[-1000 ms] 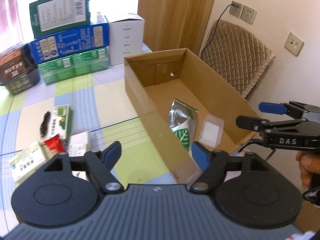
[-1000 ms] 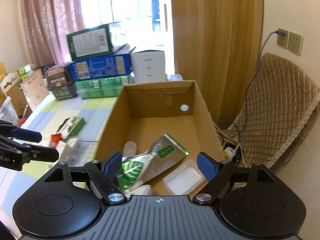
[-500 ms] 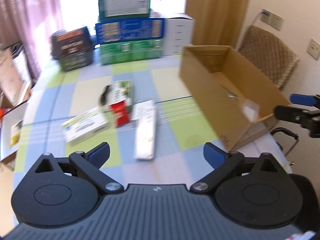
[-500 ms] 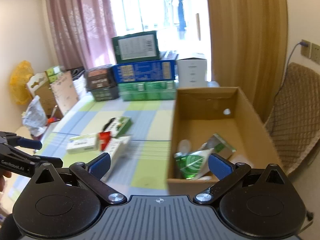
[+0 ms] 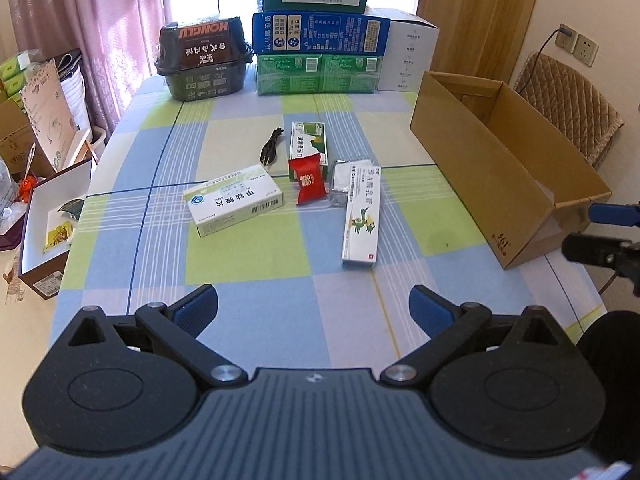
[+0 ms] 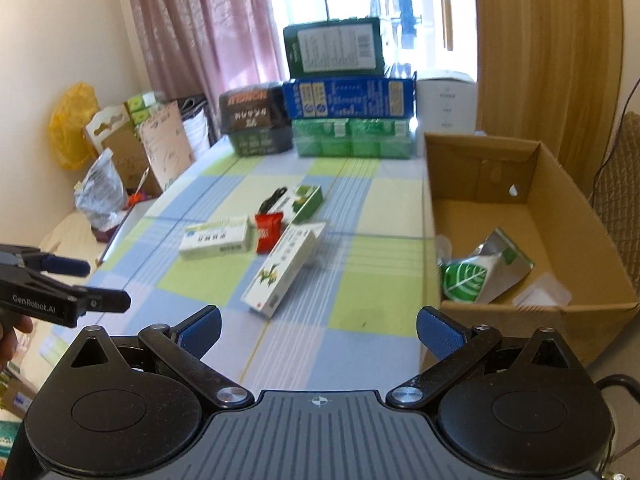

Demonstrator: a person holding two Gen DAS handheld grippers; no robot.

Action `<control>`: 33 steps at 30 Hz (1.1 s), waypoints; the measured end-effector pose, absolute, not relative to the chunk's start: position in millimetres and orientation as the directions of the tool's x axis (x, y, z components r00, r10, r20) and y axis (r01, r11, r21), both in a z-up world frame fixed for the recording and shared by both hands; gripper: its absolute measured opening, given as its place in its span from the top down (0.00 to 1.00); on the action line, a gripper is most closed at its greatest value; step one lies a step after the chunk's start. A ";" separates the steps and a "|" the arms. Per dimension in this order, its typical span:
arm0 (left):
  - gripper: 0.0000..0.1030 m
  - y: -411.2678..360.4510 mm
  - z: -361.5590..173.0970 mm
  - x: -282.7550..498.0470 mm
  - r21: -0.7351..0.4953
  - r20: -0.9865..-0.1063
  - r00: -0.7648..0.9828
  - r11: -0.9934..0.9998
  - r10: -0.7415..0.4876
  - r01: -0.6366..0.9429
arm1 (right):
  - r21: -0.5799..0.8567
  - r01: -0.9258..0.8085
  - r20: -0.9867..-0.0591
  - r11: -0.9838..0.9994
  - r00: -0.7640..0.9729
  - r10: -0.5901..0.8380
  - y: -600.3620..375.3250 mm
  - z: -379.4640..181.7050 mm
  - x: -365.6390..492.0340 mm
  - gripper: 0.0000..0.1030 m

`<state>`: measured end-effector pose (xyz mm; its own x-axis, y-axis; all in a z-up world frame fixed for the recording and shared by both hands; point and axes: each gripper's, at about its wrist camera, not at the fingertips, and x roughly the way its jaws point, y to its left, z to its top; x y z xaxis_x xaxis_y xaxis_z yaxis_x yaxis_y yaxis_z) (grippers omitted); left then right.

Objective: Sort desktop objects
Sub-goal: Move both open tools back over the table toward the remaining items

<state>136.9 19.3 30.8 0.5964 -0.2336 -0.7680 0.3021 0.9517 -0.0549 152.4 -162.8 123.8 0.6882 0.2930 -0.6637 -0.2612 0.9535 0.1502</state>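
Loose items lie mid-table: a white medicine box [image 5: 234,200] [image 6: 216,238], a red candy packet [image 5: 310,178] [image 6: 268,232], a long white ointment box [image 5: 362,216] [image 6: 284,268], a green carton [image 5: 307,146], a silver foil pack [image 5: 342,182] and a black cable [image 5: 272,151]. The cardboard box [image 5: 500,168] [image 6: 432,216] at the right holds a silver leaf-print pouch [image 6: 480,276] and a clear plastic tray [image 6: 542,292]. My left gripper [image 5: 314,310] hovers open and empty over the near table. My right gripper [image 6: 318,328] is open and empty by the box's near corner.
Stacked cartons [image 5: 320,28] and a dark noodle tub [image 5: 202,60] line the far table edge. A padded chair [image 5: 568,104] stands behind the cardboard box. Open boxes and bags [image 5: 44,216] crowd the floor at the left.
Both grippers pulled back from over the cardboard box and swung left toward the table's loose items. Both sets of jaws spread wider.
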 end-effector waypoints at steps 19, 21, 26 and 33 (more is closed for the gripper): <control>0.04 7.5 -0.6 167.3 -0.067 -0.786 0.552 0.927 -0.277 0.370 | 0.137 -0.285 -0.720 0.949 0.629 0.293 -147.0 84.8 172.0 0.02; 0.05 3.5 -5.7 173.7 -0.068 -0.790 0.545 0.923 -0.281 0.378 | 0.144 -0.281 -0.719 0.949 0.629 0.295 -146.4 79.4 174.3 0.02; 0.07 -3.7 -17.3 186.1 -0.062 -0.792 0.539 0.916 -0.286 0.395 | 0.154 -0.266 -0.707 0.951 0.643 0.295 -142.5 70.1 184.3 0.02; 0.15 -11.6 -34.0 202.3 -0.063 -0.790 0.531 0.903 -0.305 0.425 | 0.164 -0.206 -0.677 0.965 0.688 0.262 -139.9 60.6 200.3 0.03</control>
